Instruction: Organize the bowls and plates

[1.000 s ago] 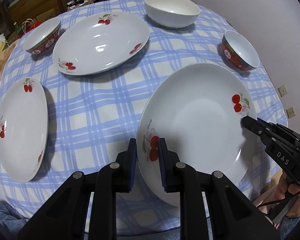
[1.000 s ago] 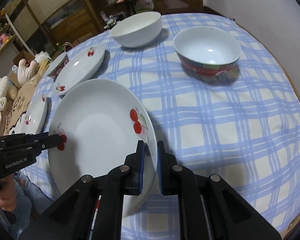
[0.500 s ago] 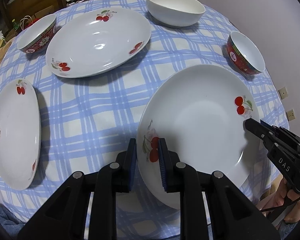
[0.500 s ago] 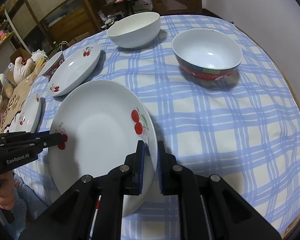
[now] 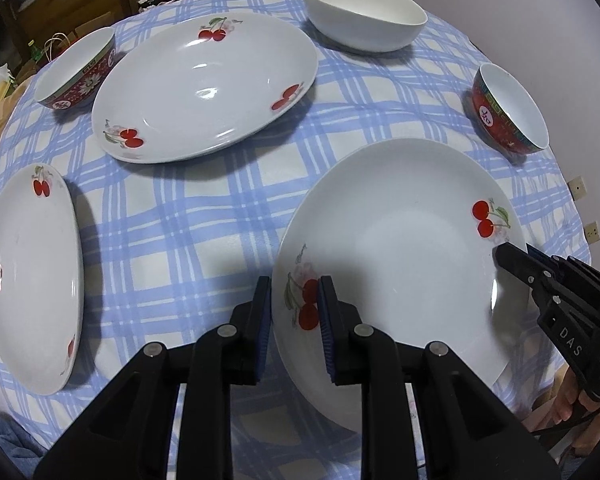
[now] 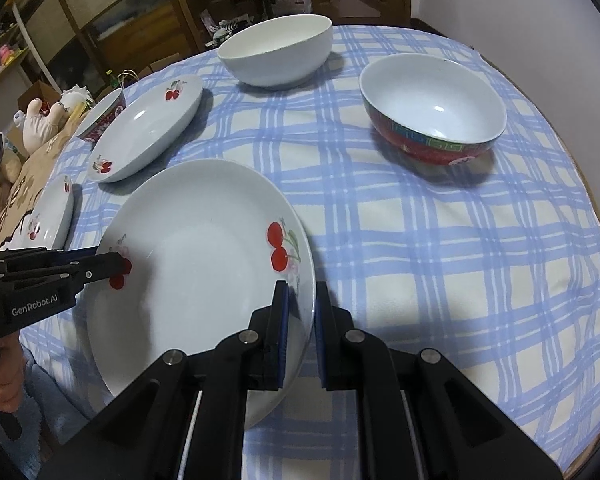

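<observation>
- At the near edge of the table [image 5: 228, 208], the left gripper [image 5: 294, 312] and the right gripper [image 6: 300, 320] both clamp opposite rims of one cherry plate [image 5: 400, 248], probably lifted a little.
- Farther away lie two more cherry plates [image 5: 204, 88] and [image 5: 28, 272].
- Beyond stand a white bowl [image 5: 364, 20] and two red bowls [image 5: 508, 108], [image 5: 76, 72].

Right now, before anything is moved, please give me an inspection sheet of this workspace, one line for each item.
Surface: round table under a blue checked cloth.
Job's things: three cherry plates, the near plate gripped at opposite rims; two red bowls; one white bowl.
Clutter: nothing seen on the cloth.
Grippers: left gripper and right gripper both shut on the near plate.
Cables: a dark cord below the right gripper.
Surroundings: wooden shelves, soft toy, pale wall.
</observation>
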Motion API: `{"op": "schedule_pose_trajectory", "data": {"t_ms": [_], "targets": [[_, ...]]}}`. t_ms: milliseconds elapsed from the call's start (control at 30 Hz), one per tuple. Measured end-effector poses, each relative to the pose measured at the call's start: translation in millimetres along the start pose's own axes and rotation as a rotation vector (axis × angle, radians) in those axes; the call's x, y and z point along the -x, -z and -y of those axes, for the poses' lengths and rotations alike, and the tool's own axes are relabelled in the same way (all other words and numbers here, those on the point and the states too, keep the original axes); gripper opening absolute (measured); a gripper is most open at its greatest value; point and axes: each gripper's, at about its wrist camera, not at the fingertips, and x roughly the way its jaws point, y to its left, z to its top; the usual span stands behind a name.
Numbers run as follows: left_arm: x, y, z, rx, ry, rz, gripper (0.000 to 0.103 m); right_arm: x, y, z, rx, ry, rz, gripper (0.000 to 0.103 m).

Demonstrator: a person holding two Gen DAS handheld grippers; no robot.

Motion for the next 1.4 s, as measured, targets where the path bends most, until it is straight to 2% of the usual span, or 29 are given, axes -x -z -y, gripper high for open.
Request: {"op": "schedule_pose_trajectory", "data": {"t_ms": [867,1100,1267,1367,1400], "targets": [[-2,-2,1,-0.014,0.003,-0.013,0.022,-2,0,0,0.005,0.003,0.000,0.014],[7,4,-6,-0.005,-0.027,-0.017,0.024,2,1,-4,0.016,0.037,0.004,0.014],[25,8,-19,-0.001,-0.050,0.007,0.028,17,-1,-5,0.017,0.060,0.051,0.015],[40,12,-27,-0.030,-0.140,0.019,0.030,29,-2,-10,0.034,0.097,0.084,0.016],[44,13,-31,-0.026,-0.148,0.022,0.030,33,-2,-12,0.044,0.104,0.095,0.018]]}}
